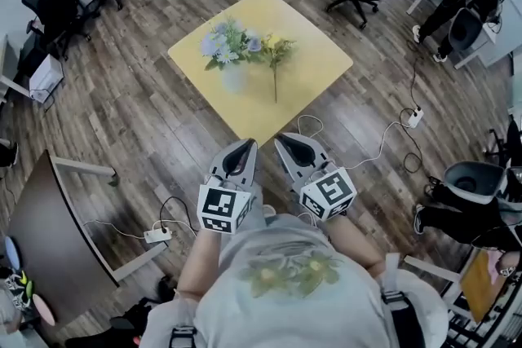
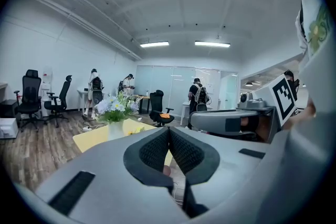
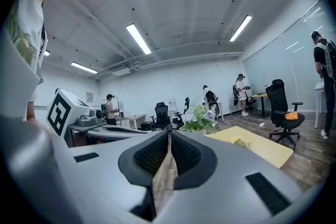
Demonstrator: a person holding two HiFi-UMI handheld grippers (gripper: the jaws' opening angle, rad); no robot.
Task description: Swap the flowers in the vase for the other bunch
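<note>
Your left gripper (image 1: 241, 147) and right gripper (image 1: 288, 144) are both clenched and empty, short of the worktop's (image 1: 322, 61) near corner. The vase (image 1: 234, 78) stands mid-worktop holding pale flowers (image 1: 227, 43); the yellow bunch (image 1: 275, 53) lies just beside it. Stems look light and crushable: pinch low, gently.

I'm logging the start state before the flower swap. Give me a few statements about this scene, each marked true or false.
1. The vase holds blue and white flowers. True.
2. The yellow bunch lies on the floor. False: it lies on the yellow table, beside the vase.
3. The left gripper grips a flower stem. False: its jaws are together with nothing between them.
4. The right gripper has its jaws together and holds nothing. True.
</note>
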